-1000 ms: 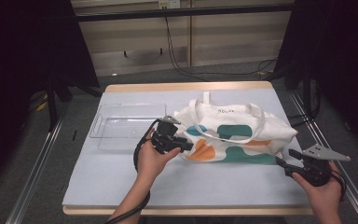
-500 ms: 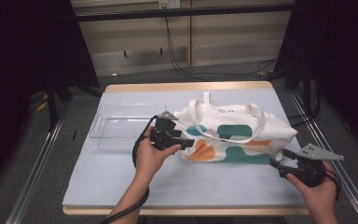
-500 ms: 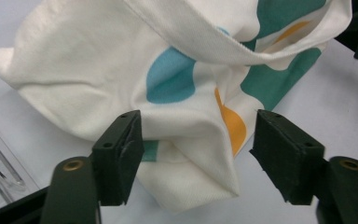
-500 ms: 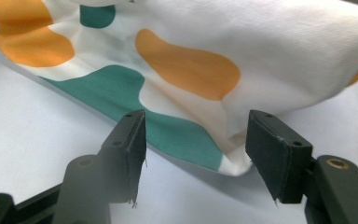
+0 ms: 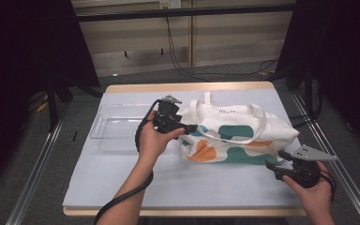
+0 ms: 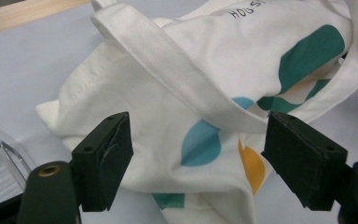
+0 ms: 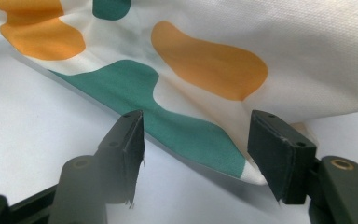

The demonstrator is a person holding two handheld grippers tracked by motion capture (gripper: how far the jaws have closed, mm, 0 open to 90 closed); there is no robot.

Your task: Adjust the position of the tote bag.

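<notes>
A white cloth tote bag (image 5: 243,133) with teal, orange and blue patches lies flat on the table, its two straps (image 5: 225,115) looped over its top. My left gripper (image 5: 187,128) stands open at the bag's left end; the bag (image 6: 200,112) and one strap (image 6: 177,77) lie just beyond the wide-apart jaws. My right gripper (image 5: 271,165) is open at the bag's lower right corner, with the teal-edged hem (image 7: 191,135) of the bag between and just past its jaws.
A clear plastic tray (image 5: 117,126) sits on the table to the left of the bag, right behind my left hand. The pale table top (image 5: 178,183) has bare room in front of the bag. Metal rails run along both table sides.
My left gripper has shifted slightly up and right toward the bag's left end. The right gripper has drawn a little back toward the table's front edge. The bag has not moved.
</notes>
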